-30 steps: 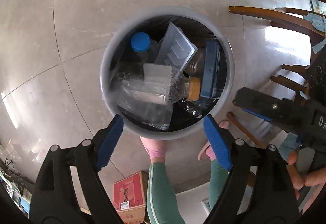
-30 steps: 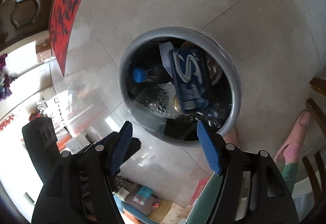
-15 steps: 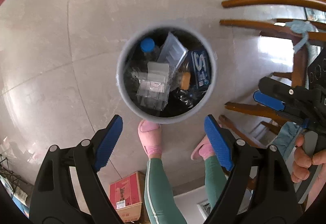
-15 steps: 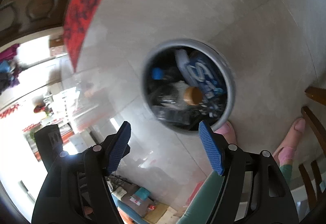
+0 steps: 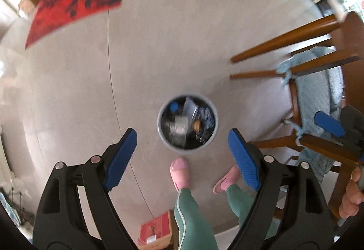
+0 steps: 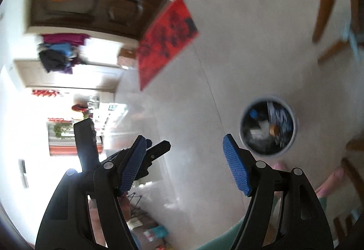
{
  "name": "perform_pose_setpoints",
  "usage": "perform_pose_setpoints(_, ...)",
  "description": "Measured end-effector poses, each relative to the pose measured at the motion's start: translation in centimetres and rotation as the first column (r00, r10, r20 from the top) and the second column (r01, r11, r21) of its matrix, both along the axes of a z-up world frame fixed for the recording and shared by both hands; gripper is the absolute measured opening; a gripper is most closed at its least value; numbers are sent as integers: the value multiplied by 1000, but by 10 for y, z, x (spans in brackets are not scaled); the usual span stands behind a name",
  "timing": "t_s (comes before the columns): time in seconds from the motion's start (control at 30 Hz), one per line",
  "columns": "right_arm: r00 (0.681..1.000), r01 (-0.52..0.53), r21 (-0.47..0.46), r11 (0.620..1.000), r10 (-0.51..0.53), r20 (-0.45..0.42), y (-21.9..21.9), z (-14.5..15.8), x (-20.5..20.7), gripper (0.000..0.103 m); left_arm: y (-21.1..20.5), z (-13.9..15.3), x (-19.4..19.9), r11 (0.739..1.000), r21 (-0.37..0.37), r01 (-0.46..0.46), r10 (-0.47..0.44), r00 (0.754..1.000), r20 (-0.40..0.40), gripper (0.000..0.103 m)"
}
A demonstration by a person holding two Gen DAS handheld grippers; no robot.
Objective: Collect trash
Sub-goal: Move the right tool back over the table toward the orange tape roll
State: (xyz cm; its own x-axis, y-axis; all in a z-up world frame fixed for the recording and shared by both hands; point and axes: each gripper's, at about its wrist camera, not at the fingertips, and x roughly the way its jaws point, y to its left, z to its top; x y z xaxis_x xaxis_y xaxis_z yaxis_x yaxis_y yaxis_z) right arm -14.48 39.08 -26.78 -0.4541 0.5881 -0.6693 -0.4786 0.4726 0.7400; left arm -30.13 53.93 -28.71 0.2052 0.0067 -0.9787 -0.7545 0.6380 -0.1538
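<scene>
A round grey trash bin (image 5: 162,136) stands on the tiled floor, filled with plastic bottles, clear trays and a blue wrapper. It also shows in the right wrist view (image 6: 295,127), to the right and blurred. My left gripper (image 5: 183,155) is open and empty, high above the bin. My right gripper (image 6: 185,164) is open and empty, high and to the left of the bin. Its blue pad (image 5: 328,123) shows at the right edge of the left wrist view.
Wooden chairs (image 5: 295,63) with a light blue cushion stand right of the bin. The person's pink slippers (image 5: 179,170) are just before the bin. A red paper sheet (image 5: 77,1) lies on the floor far left. A red cardboard box (image 5: 157,230) sits behind the legs.
Both grippers have risen well away from the bin, which now looks much smaller. The right gripper has also swung left, so the bin sits to its right.
</scene>
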Motion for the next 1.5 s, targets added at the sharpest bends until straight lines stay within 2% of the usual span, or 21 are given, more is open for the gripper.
perform_pose_setpoints(0.1,997,16,84,996,-22,78,-19,68,16,75,-7,60,13,997,72,28,-31,998,46,86)
perform_pose_setpoints(0.23,981,73,179,981,-104,166,-66,140,50,79,-27,129,37,987,150,64,-84,987,134,87)
perform_pose_setpoints(0.37,945,166,216,962,-218,243,-124,188,91,84,-66,188,80,973,189,130,-175,954,243,88)
perform_pose_setpoints(0.43,916,229,224,947,-287,280,-157,204,113,86,-86,207,105,964,201,173,-226,934,279,91)
perform_pose_setpoints(0.47,898,271,219,937,-329,293,-180,212,127,87,-97,215,119,959,207,194,-250,923,292,97)
perform_pose_setpoints(0.53,870,325,211,922,-379,315,-212,219,146,87,-126,230,153,943,222,247,-309,898,314,96)
perform_pose_setpoints(0.57,841,367,192,910,-413,349,-237,222,163,87,-140,235,170,934,225,278,-341,882,325,96)
perform_pose_setpoints(0.63,809,418,168,893,-450,378,-266,222,182,87,-170,242,202,912,231,340,-402,855,329,96)
perform_pose_setpoints(0.8,722,586,84,806,-566,398,-360,203,248,87,-247,233,290,843,228,487,-538,780,320,96)
perform_pose_setpoints(0.87,697,635,55,771,-601,391,-399,190,266,87,-272,226,318,825,222,520,-565,767,305,96)
perform_pose_setpoints(0.93,672,675,18,738,-625,398,-431,177,289,87,-292,215,346,816,180,550,-577,756,308,96)
perform_pose_setpoints(1.03,649,711,-18,703,-646,402,-465,161,313,87,-321,200,386,815,102,570,-571,761,309,96)
perform_pose_setpoints(1.07,639,727,-38,686,-654,404,-480,154,325,87,-329,194,399,818,75,570,-563,768,304,96)
perform_pose_setpoints(1.13,615,758,-67,649,-677,404,-506,142,344,87,-346,186,420,811,45,583,-567,767,301,96)
perform_pose_setpoints(1.2,596,789,-123,602,-701,392,-531,124,369,86,-361,177,440,814,39,579,-566,778,272,96)
perform_pose_setpoints(1.27,581,809,-171,562,-721,379,-549,109,392,86,-371,169,456,810,30,586,-572,778,260,96)
perform_pose_setpoints(1.3,577,814,-194,548,-724,378,-555,102,402,85,-374,167,461,810,23,585,-571,781,253,96)
perform_pose_setpoints(1.33,577,815,-206,542,-726,374,-560,96,412,82,-379,162,470,811,15,585,-570,784,245,96)
perform_pose_setpoints(1.37,582,813,-225,538,-729,360,-564,86,425,73,-382,157,475,813,11,582,-567,788,238,96)
perform_pose_setpoints(1.43,593,805,-252,536,-728,344,-565,75,439,67,-386,149,483,818,7,576,-563,796,223,96)
perform_pose_setpoints(1.5,607,795,-285,536,-698,380,-562,68,448,61,-390,140,493,822,1,570,-557,803,210,96)
